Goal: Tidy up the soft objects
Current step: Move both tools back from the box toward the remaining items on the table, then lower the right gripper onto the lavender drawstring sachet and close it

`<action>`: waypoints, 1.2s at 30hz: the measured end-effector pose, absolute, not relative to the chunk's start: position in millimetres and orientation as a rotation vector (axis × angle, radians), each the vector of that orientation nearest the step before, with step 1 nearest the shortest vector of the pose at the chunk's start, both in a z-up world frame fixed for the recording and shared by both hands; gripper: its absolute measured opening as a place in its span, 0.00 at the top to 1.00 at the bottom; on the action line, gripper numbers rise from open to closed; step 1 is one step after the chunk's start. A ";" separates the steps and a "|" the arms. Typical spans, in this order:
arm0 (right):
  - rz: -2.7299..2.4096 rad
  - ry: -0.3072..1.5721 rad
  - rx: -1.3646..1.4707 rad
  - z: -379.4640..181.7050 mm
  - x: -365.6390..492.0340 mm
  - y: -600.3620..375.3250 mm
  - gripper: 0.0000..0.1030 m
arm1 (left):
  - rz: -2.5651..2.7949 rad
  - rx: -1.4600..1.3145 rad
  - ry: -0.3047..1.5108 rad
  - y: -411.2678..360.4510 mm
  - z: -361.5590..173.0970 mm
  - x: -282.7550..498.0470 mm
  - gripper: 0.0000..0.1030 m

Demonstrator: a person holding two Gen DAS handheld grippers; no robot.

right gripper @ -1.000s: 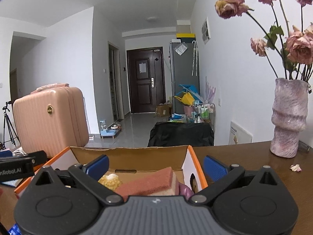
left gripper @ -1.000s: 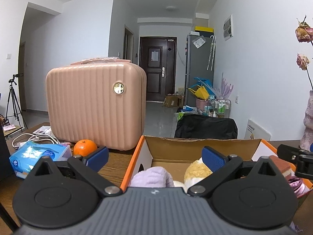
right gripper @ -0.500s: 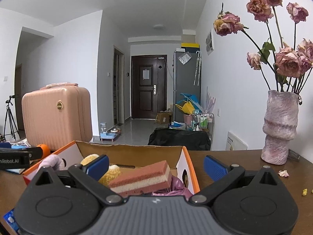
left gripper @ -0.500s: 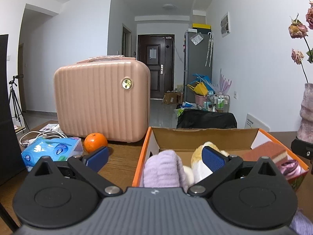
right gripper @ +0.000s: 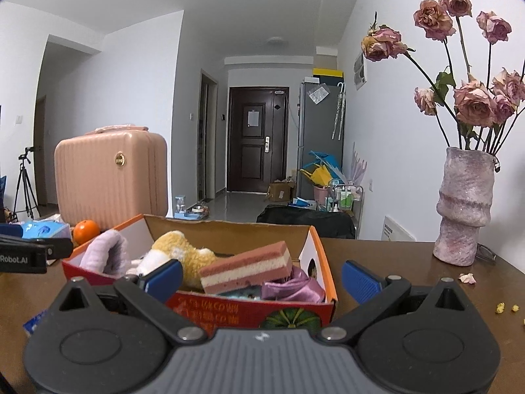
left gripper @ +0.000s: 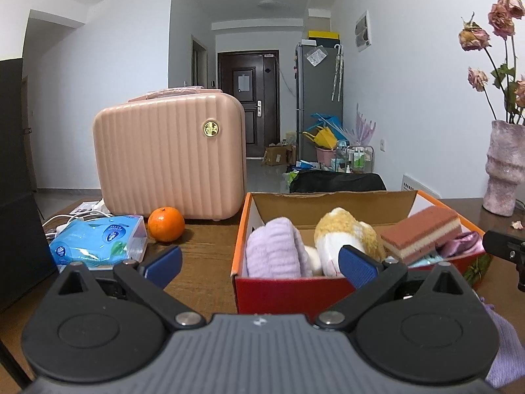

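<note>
Through the left wrist camera, I have backed away and risen from the cardboard box (left gripper: 331, 287): a second ago only its far wall and the tops of the contents showed, and now I see its red front face and the whole load. Inside sit a lilac plush roll (left gripper: 274, 251), a yellow-and-white stuffed toy (left gripper: 341, 234), a pink layered sponge (left gripper: 421, 234) and a purple cloth (left gripper: 459, 244) at the right end. My left gripper (left gripper: 259, 264) is spread wide with nothing between its blue pads. A lilac fabric piece (left gripper: 505, 358) lies outside the box at the lower right edge, partly cut off, so I judge one item may be left to put away. The pink suitcase (left gripper: 170, 157), orange (left gripper: 165, 224) and tissue pack (left gripper: 98, 241) stand left of the box, apart from it.

Through the right wrist camera, the pull-back matches: the box (right gripper: 229, 310) showed only its rim and the sponge's top before, and now its printed front is in full view. The sponge (right gripper: 246, 271) lies tilted across the other items, resting on the purple cloth (right gripper: 292, 284). My right gripper (right gripper: 262, 280) is also wide apart and empty. The vase of dried roses (right gripper: 466, 210) stands well to the right, untouched. With both claws free and withdrawn, I read the packing as nearly done.
</note>
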State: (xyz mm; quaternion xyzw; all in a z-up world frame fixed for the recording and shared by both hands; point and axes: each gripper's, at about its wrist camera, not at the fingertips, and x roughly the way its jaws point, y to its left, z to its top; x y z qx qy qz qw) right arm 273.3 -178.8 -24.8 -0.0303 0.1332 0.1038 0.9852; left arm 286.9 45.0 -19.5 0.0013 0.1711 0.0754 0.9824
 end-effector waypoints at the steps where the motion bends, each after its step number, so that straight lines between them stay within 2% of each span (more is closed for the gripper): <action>1: 0.210 0.270 -0.063 -25.4 270.6 -178.8 0.00 | 0.150 0.004 0.346 45.0 -19.8 284.9 0.00; 36: 0.227 0.352 -0.103 -38.0 204.3 -173.8 0.00 | 0.144 0.016 0.404 41.1 -32.4 219.6 0.00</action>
